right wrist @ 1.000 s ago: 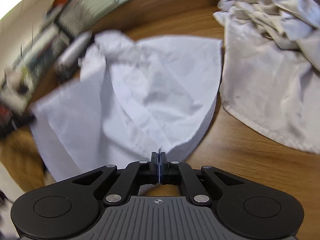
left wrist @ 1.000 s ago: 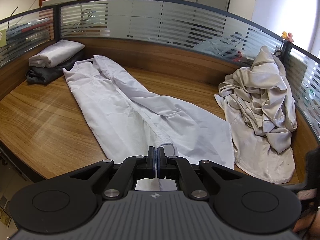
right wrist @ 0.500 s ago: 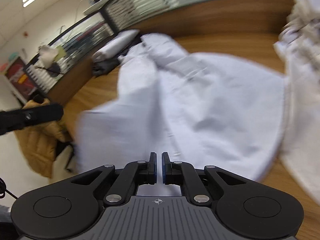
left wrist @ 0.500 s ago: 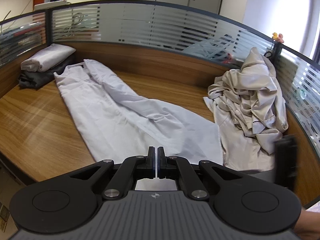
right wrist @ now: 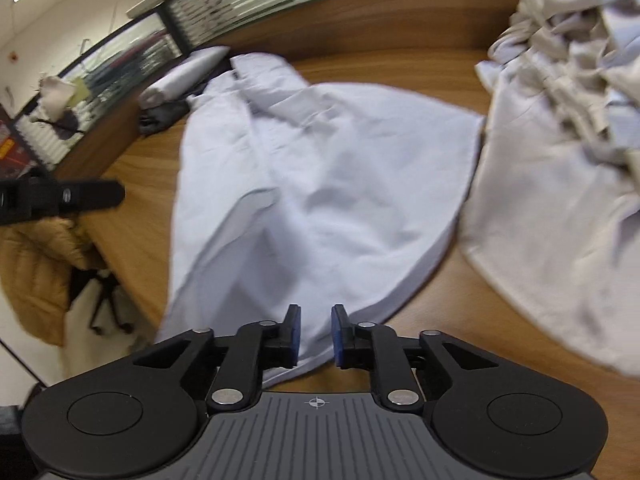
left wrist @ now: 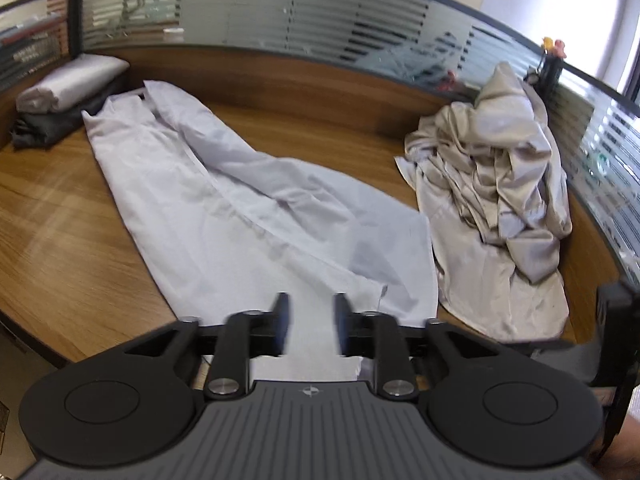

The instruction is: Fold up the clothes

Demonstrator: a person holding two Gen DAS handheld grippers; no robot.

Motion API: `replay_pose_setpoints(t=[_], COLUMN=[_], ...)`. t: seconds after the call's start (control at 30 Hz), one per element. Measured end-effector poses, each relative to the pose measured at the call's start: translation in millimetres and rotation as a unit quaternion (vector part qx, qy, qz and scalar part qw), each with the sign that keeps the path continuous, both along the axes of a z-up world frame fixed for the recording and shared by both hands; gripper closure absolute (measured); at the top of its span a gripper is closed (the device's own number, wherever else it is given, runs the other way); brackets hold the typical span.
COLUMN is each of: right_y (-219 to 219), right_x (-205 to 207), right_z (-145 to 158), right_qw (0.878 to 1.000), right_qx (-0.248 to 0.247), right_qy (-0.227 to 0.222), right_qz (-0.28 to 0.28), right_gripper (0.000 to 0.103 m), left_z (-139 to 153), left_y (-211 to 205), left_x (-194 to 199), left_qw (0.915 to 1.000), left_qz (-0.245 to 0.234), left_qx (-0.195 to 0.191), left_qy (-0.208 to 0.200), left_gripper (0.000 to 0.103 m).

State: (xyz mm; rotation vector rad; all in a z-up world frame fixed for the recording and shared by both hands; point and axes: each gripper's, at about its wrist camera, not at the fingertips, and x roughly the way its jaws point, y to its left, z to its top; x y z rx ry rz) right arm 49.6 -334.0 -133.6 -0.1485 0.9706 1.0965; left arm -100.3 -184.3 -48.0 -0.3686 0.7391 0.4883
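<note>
Both wrist cameras sit low at the desk [left wrist: 72, 240] near edge, tilted downward toward 12 o'clock. The right view looks closer. Both share the white garment [left wrist: 248, 216], with the beige pile [right wrist: 560, 160] at 2 o'clock.

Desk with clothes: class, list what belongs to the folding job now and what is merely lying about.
In the job:
- white garment, spread flat
- left claw, open
- right claw, open

Lying about:
- beige heap
- folded stack
- desk
</note>
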Motion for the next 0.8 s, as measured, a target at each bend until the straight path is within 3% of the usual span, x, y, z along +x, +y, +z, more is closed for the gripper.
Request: replay_pose_setpoints(t=[0.03, 0.1, 0.2, 0.37, 0.53, 0.57, 0.63, 0.67, 0.77, 0.8], right_y=[1, 5, 7, -8, -20, -21, -21, -21, -21, -21], right_x=[1, 3, 13, 44, 60, 61, 63, 63, 65, 66], right_z=[1, 1, -4, -15, -25, -27, -31, -33, -33, -30], right_qw=[1.0, 0.999, 0.999, 0.992, 0.974, 0.972, 0.967, 0.964, 0.961, 0.962], right_qx=[-0.004, -0.021, -0.032, 0.009, 0.028, 0.028, 0.031, 0.035, 0.045, 0.049], right_qy=[-0.011, -0.044, -0.026, 0.111, 0.19, 0.199, 0.216, 0.226, 0.232, 0.228], right_qz=[0.003, 0.018, 0.018, -0.055, -0.12, -0.125, -0.133, -0.137, -0.143, -0.143], right_gripper=[0.083, 0.082, 0.082, 0.082, 0.082, 0.082, 0.083, 0.083, 0.101, 0.101], left_z=[-3, -11, -24, -48, -58, -60, -59, -56, -45, -43], left_y=[-1, -5, -16, -28, -25, -24, -19, -16, -7, -4], left_x=[3, 10, 22, 47, 73, 76, 77, 75, 64, 60], left_qw=[1.0, 0.9997, 0.999, 0.9974, 0.9957, 0.9949, 0.9945, 0.9949, 0.9963, 0.9967], left_qz=[-0.007, -0.021, -0.041, -0.054, -0.059, -0.061, -0.063, -0.059, -0.043, -0.04], left_qx=[-0.003, -0.009, -0.004, 0.031, 0.059, 0.068, 0.075, 0.075, 0.073, 0.069], left_qy=[0.002, 0.009, 0.016, 0.037, 0.041, 0.043, 0.039, 0.033, 0.012, 0.01], left_gripper=[0.071, 0.059, 0.049, 0.049, 0.049, 0.052, 0.079, 0.097, 0.099, 0.101])
